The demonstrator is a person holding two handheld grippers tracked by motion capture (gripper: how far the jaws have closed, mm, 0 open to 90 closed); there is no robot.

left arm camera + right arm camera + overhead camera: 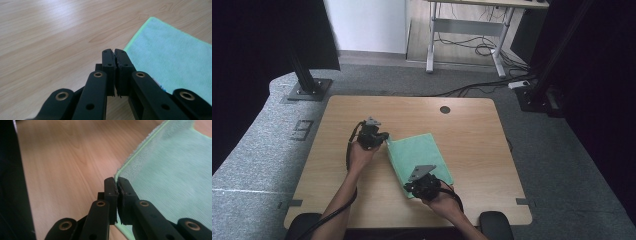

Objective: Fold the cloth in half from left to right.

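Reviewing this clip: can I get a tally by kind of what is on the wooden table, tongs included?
Green cloths: 1, the green cloth lying flat on the table.
Handheld tongs: 2, the left tongs at the cloth's far-left corner and the right tongs clamped on its near edge.
Total: 3.

The wooden table (362, 180) serves as landmark. A small dark round grommet (445, 109) sits in its top near the far edge. Beyond its far left corner, a black post stands on a square base plate (306, 90) on the grey carpet. Beyond its far edge stands a white-legged desk (472, 25), with black cables (472, 49) lying beneath.
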